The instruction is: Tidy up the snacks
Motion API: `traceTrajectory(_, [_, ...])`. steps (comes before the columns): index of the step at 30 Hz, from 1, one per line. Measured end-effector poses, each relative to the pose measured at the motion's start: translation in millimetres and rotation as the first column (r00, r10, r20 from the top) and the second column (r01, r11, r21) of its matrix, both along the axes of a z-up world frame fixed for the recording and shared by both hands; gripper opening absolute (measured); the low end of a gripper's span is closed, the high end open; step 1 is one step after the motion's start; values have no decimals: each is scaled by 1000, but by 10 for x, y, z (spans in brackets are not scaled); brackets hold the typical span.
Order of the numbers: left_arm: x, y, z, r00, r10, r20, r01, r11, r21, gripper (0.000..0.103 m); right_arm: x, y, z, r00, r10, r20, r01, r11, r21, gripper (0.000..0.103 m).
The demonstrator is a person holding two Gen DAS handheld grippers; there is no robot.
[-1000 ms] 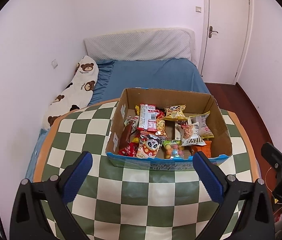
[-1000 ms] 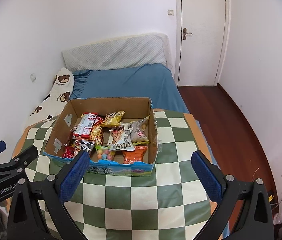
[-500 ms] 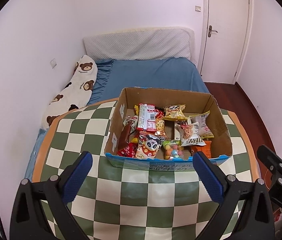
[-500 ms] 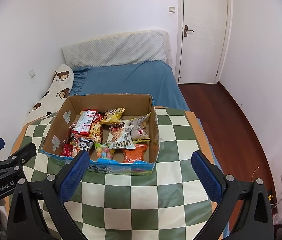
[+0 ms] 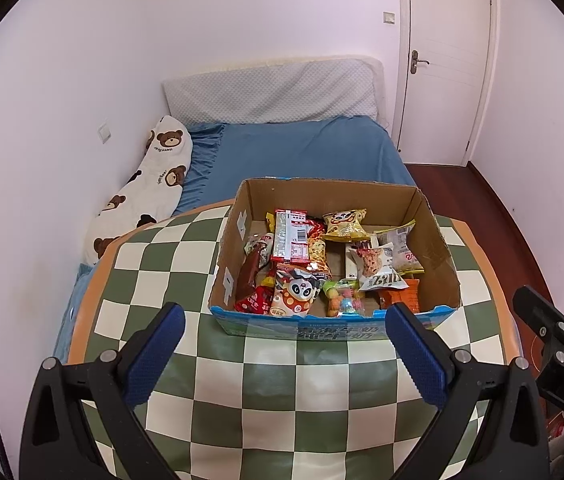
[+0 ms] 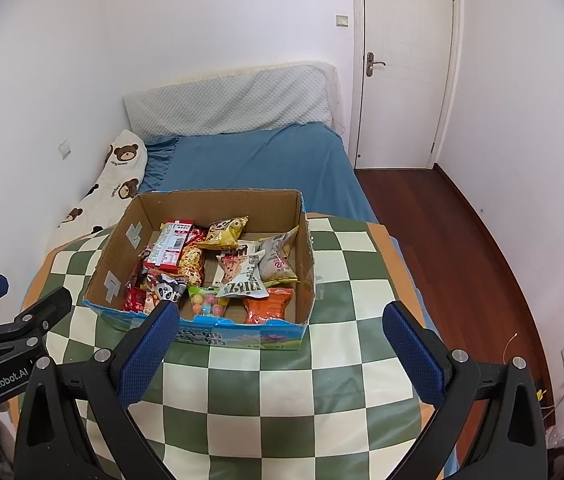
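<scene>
An open cardboard box stands on the green-and-cream checkered table. It holds several snack packets: a red barcode packet, a panda packet, a yellow bag, an orange bag and a candy bag. My left gripper is open and empty, just short of the box's near wall. My right gripper is open and empty, near the box's front right corner.
A bed with a blue sheet and a bear-print pillow lies behind the table. A white door and wooden floor are at the right. Each gripper shows at the edge of the other's view.
Both views have shifted slightly; the box sits a little lower and nearer in frame. Both grippers stay open and empty.
</scene>
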State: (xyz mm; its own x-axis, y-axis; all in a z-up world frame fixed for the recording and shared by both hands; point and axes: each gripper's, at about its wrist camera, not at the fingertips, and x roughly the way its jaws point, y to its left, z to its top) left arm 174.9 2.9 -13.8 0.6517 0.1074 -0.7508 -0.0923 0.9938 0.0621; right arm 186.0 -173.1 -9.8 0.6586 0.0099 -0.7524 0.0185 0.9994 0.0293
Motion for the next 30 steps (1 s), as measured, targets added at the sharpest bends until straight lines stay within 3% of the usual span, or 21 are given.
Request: traceTrajectory(30, [-75,-39,119,999,-41,12,41,999,10,103,-47,-115,41,1000,2,7,-2,1000,5,103])
